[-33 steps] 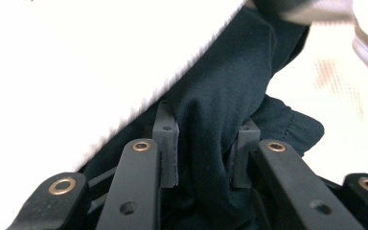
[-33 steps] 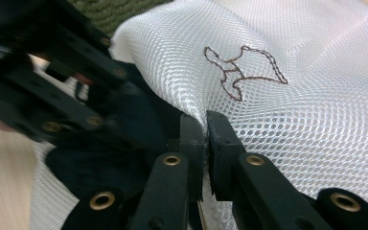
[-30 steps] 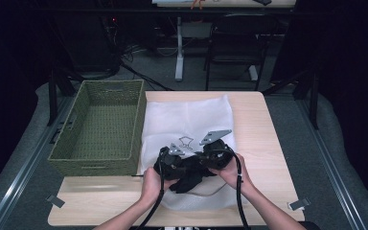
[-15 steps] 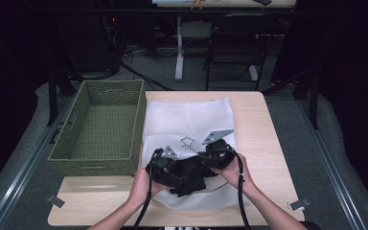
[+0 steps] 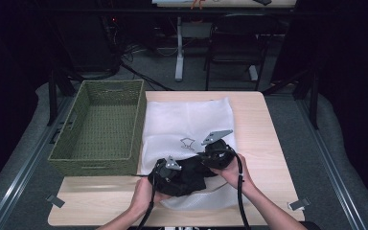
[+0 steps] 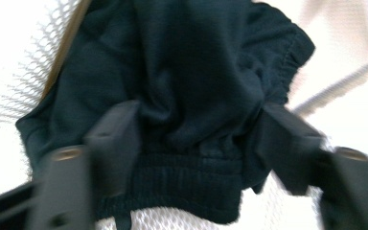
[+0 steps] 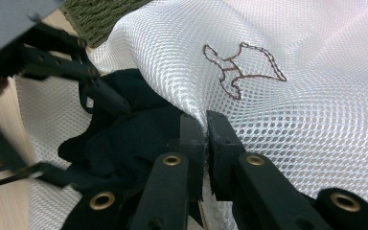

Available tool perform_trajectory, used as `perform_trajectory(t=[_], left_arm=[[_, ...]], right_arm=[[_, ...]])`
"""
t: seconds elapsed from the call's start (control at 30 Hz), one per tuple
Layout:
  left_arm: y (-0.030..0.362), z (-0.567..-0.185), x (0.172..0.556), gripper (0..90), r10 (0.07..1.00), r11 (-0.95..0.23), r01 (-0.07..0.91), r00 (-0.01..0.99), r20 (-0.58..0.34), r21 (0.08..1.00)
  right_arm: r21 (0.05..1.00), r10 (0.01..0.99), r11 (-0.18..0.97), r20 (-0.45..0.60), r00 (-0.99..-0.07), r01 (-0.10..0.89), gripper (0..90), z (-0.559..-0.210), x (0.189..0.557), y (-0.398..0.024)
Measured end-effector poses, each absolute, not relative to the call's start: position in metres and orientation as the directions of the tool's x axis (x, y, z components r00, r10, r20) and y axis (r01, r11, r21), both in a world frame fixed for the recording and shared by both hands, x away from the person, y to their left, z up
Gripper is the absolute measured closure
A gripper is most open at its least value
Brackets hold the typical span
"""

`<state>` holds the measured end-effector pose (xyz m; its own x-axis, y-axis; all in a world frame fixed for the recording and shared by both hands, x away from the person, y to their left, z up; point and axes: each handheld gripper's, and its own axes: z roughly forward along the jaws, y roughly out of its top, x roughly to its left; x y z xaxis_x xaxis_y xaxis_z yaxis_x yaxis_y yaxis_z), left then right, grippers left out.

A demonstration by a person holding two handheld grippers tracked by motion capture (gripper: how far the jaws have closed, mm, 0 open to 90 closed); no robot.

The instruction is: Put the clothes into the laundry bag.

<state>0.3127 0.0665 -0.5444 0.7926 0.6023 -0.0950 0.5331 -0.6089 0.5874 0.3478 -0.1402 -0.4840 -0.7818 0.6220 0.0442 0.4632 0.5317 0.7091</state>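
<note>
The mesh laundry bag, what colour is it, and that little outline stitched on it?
The mesh laundry bag is white; its stitched outline is dark brown. Clearest in the right gripper view.

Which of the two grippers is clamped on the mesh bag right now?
The right gripper: its jaws are pinched shut on an edge of the white mesh laundry bag. The left gripper has its jaws apart around the black garment, not the mesh.

Mesh bag (image 5: 187,122): white, brown outline motif. Garment (image 5: 187,175) on it: black. Basket (image 5: 98,160) beside bag: olive green weave.
</note>
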Motion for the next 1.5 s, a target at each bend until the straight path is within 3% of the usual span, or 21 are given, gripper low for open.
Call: perform_trajectory(t=[0.13, 0.23, 0.67, 0.87, 1.1, 1.3, 1.5], left_arm=[[0.065, -0.551, 0.312, 63.1, 0.604, -0.592, 0.524, 0.791, -0.094, 0.612], [0.066, -0.550, 0.312, 72.2, 0.601, -0.585, 0.516, 0.794, -0.093, 0.625], [0.047, -0.536, 0.335, 74.4, 0.685, -0.454, 0.548, 0.719, -0.118, 0.703], [0.045, -0.539, 0.339, 64.8, 0.653, -0.488, 0.550, 0.746, -0.135, 0.678], [0.064, -0.516, 0.334, 43.2, 0.591, -0.543, 0.515, 0.795, -0.135, 0.663], [0.084, -0.509, 0.326, 35.7, 0.598, -0.567, 0.529, 0.791, -0.126, 0.631], [0.086, -0.529, 0.319, 32.2, 0.611, -0.594, 0.561, 0.781, -0.130, 0.577]], right_arm=[[0.707, 0.621, 0.532, 0.048, -0.782, 0.466, 86.6, -0.484, 0.348, -0.140], [0.708, 0.619, 0.531, 0.050, -0.784, 0.465, 86.6, -0.484, 0.347, -0.140], [0.751, 0.609, 0.459, 0.123, -0.783, 0.475, 86.7, -0.470, 0.345, -0.142], [0.728, 0.623, 0.479, 0.112, -0.774, 0.491, 86.7, -0.479, 0.348, -0.145], [0.730, 0.627, 0.474, 0.113, -0.770, 0.493, 86.6, -0.478, 0.349, -0.150], [0.729, 0.626, 0.478, 0.110, -0.772, 0.491, 86.6, -0.479, 0.349, -0.149], [0.726, 0.625, 0.482, 0.108, -0.773, 0.491, 86.6, -0.480, 0.349, -0.147]])
